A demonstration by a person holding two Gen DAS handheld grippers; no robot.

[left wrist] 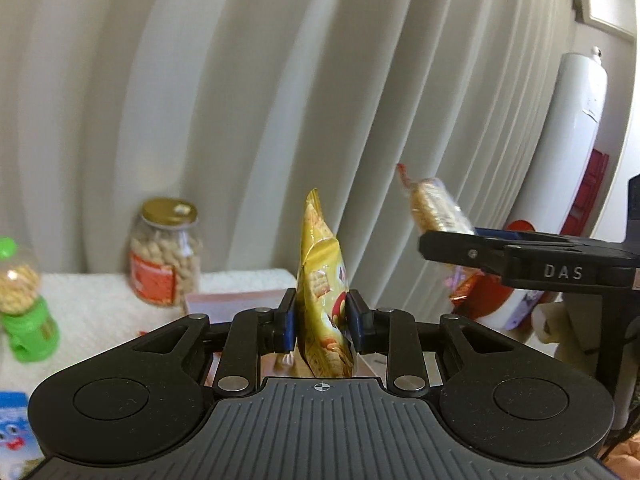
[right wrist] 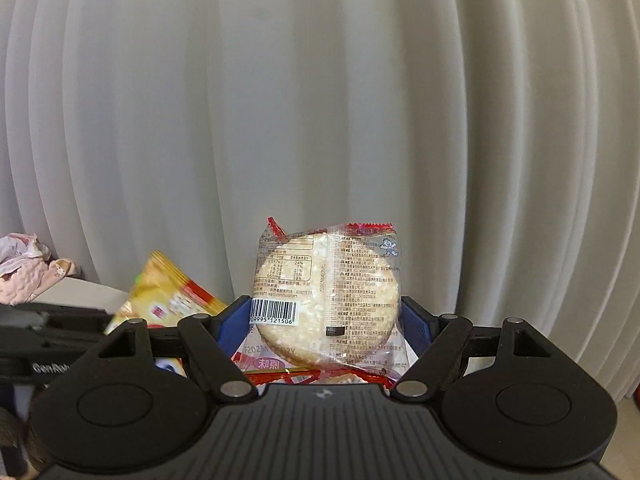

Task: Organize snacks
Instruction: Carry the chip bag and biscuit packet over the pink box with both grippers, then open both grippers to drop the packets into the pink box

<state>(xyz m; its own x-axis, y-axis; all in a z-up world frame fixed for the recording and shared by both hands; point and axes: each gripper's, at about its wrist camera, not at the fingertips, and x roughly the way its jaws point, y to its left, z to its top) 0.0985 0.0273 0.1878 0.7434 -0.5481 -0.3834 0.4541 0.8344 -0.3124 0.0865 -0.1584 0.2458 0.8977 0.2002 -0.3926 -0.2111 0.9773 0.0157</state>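
Observation:
My left gripper (left wrist: 320, 310) is shut on a gold biscuit packet (left wrist: 320, 264), which stands upright on edge between the blue pads, lifted off the surface. The same gold packet (right wrist: 168, 296) shows at the lower left in the right wrist view. My right gripper (right wrist: 326, 314) is shut on a clear, red-edged packet of round rice crackers (right wrist: 324, 280), label and barcode facing the camera. In the left wrist view that cracker packet (left wrist: 434, 206) sticks up from the right gripper (left wrist: 444, 240), which hangs to the right of the gold packet at about the same height.
A jar of peanuts (left wrist: 166, 256) with a gold lid and a green candy dispenser (left wrist: 24, 312) stand on a white fluffy cloth (left wrist: 88, 300). A pink box (left wrist: 236, 300) lies below the left gripper. Pale curtain (right wrist: 320, 100) fills the background. Pink fabric (right wrist: 28, 272) lies at the left.

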